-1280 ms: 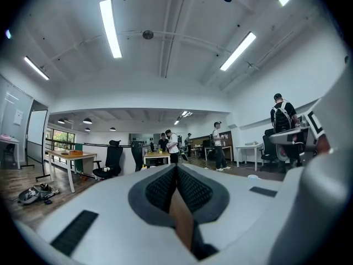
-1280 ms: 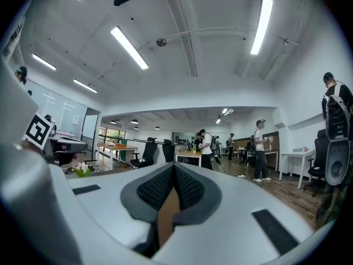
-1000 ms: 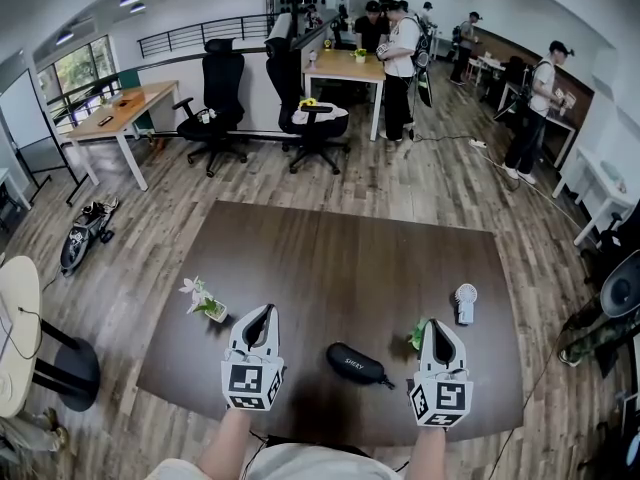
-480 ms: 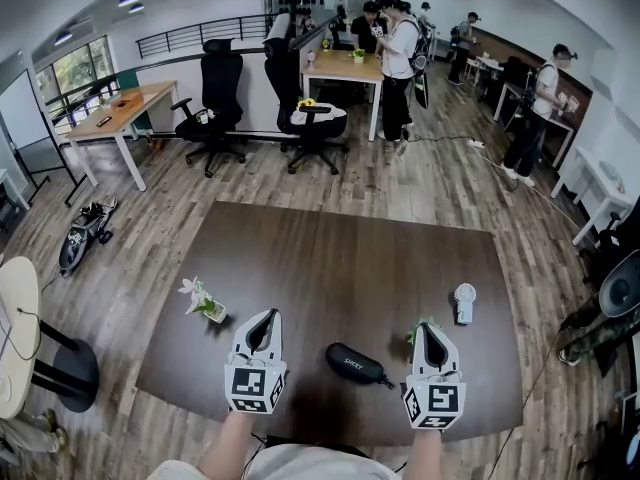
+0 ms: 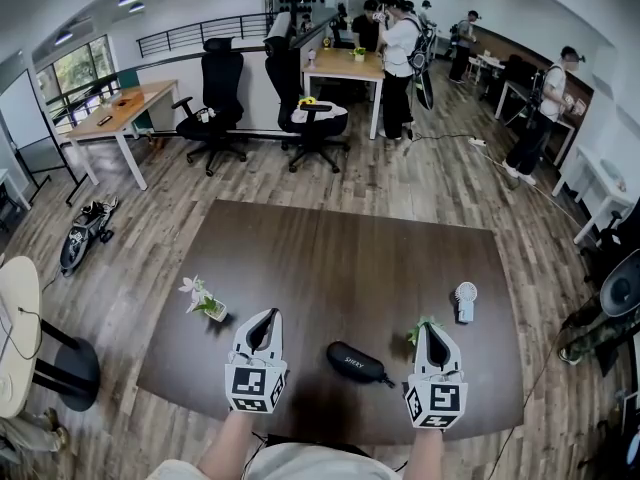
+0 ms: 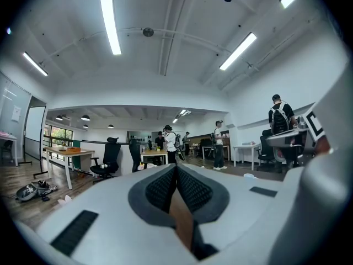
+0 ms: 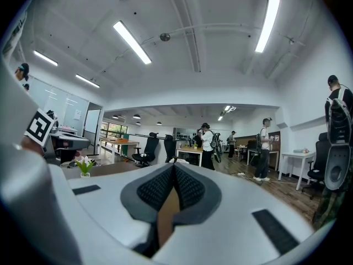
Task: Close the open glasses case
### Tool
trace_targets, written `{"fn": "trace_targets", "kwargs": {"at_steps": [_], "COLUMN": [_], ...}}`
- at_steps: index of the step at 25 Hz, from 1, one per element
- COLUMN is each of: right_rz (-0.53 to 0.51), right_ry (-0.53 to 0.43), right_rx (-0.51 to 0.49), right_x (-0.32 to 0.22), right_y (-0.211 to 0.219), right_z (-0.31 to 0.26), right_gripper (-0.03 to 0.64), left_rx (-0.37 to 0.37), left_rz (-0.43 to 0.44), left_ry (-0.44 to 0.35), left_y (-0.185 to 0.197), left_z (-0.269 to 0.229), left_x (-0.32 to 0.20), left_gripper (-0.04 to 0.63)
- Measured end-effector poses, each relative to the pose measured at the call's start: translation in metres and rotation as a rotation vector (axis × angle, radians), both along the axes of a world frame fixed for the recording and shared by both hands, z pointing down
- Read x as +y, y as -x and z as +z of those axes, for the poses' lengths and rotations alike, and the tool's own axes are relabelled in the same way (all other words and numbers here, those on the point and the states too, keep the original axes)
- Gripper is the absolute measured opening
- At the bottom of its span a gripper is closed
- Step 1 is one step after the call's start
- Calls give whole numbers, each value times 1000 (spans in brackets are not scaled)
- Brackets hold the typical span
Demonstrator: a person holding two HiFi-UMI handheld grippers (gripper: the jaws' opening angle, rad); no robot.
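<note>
Your glasses case [image 5: 355, 362] lies on the worktop [image 5: 340, 258] at about 6 o'clock, close to the near edge and right in front of you. From the head view it reads as a dark, smooth oval with its lid down and no gap or raised half showing, so the closing looks already done, though the seam itself is too small to check. Your left hand-held gripper [image 5: 265, 320] sits at the case's 9 o'clock and your right hand-held gripper [image 5: 432, 333] at its 3 o'clock, both just beside it and touching nothing. Each gripper view shows the ribbed pads pressed together with nothing between them: both are clenched and empty, pointing level across the room. A small flowering plant [image 5: 205, 303] stands at 10 o'clock from the left one, a green sprig [image 5: 418, 334] next to the right one, and a white fan [image 5: 465, 302] at its 1 o'clock. What seems left is at most a check that the lid has latched.
</note>
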State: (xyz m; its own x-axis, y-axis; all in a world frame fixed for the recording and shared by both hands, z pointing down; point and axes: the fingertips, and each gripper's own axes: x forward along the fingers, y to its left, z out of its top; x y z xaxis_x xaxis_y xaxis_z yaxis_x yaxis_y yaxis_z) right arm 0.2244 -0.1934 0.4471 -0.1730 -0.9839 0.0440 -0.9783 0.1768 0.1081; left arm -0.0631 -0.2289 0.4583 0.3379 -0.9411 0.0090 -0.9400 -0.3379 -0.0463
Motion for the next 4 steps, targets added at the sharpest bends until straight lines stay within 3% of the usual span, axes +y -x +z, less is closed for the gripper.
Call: {"fn": "trace_targets", "kwargs": {"at_steps": [4], "right_rz": [4], "right_ry": [8], "right_rx": [0], "right_x": [1], "right_y": [-1], "right_z": [2], "right_gripper": [2], "left_rx": [-5], "left_rz": [0], "left_ry": [2], "left_y": [-1], "left_z": [0], "left_x": [1], "left_gripper": [3]}}
